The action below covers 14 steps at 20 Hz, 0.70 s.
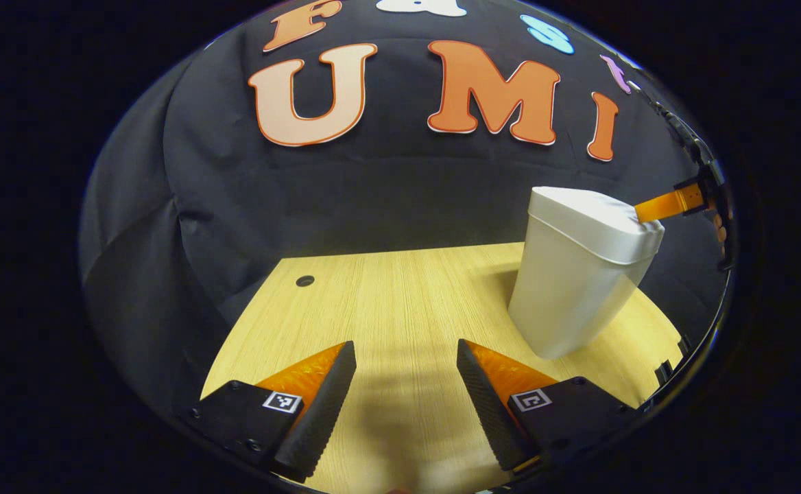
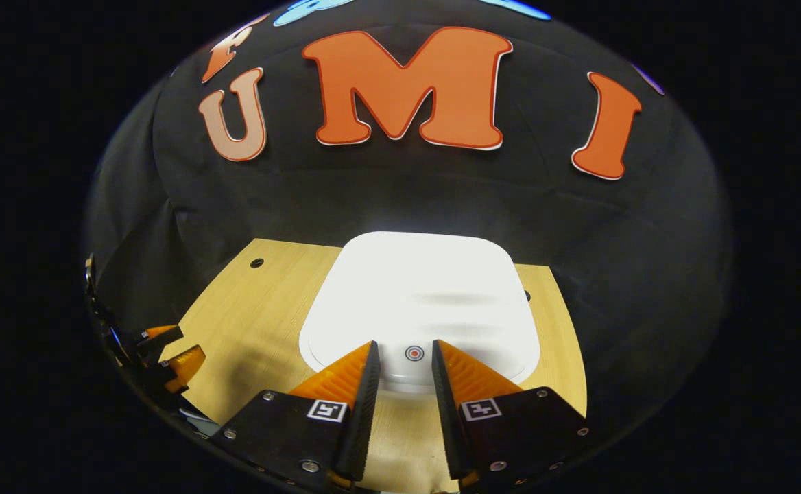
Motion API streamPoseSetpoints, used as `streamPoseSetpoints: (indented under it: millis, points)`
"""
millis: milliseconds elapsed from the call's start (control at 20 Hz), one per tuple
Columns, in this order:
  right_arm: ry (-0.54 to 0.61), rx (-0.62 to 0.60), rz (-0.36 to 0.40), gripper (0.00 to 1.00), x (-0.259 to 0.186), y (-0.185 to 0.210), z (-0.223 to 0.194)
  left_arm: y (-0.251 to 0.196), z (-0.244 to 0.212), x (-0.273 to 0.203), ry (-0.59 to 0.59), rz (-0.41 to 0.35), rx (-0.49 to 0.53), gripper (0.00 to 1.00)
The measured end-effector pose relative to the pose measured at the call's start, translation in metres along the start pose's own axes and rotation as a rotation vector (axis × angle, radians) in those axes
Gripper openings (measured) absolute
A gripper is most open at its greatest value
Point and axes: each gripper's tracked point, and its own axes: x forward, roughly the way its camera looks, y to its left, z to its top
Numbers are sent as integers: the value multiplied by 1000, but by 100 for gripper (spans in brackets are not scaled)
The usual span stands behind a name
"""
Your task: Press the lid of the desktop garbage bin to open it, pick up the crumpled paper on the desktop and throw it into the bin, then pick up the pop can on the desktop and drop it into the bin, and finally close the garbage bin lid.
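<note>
Hovering over the bin's shut lid (image 2: 417, 302), the right tongs (image 2: 405, 357) stood parted — the left tongs (image 1: 406, 357) gaped wide above the tabletop (image 1: 400, 295).

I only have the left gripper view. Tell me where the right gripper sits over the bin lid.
Observer: The right gripper view looks down on the lid; the right gripper is at its near edge, over a small round mark.
Operator: Report the finger gap.
Observer: The fingers stand slightly apart, and the mark shows between them.
Operator: Say whether the lid is open.
Observer: From above it lies flat on the bin, still closed.
Operator: Give me your view of my left gripper.
Observer: The left gripper shows at the table's left edge, apart from the bin.
</note>
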Motion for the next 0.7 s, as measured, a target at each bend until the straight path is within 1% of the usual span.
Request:
streamPoseSetpoints:
  millis: [300, 350, 400, 450, 550, 600, 650, 700]
  points:
    - [-80, 22, -50, 47, -4, 0, 3, 9, 46, -3, -85, 10, 10, 95]
    - [-94, 28, -51, 49, -5, 0, 3, 10, 52, -4, -97, 14, 10, 95]
    - [-114, 40, -46, 49, -7, 4, 5, 12, 58, -5, -109, 16, 8, 89]
    - [-136, 52, -35, 49, -9, 10, 7, 14, 65, -6, -122, 18, 5, 95]
    - [-181, 69, -23, 49, -14, 19, 11, 19, 74, -11, -145, 27, 0, 95]
    - [-202, 73, -20, 49, -17, 24, 14, 21, 78, -11, -156, 32, -1, 95]
    - [-225, 72, -14, 49, -19, 30, 15, 23, 82, -14, -171, 35, -3, 89]
    - [-250, 69, -11, 49, -21, 34, 18, 25, 88, -17, -185, 38, -5, 89]
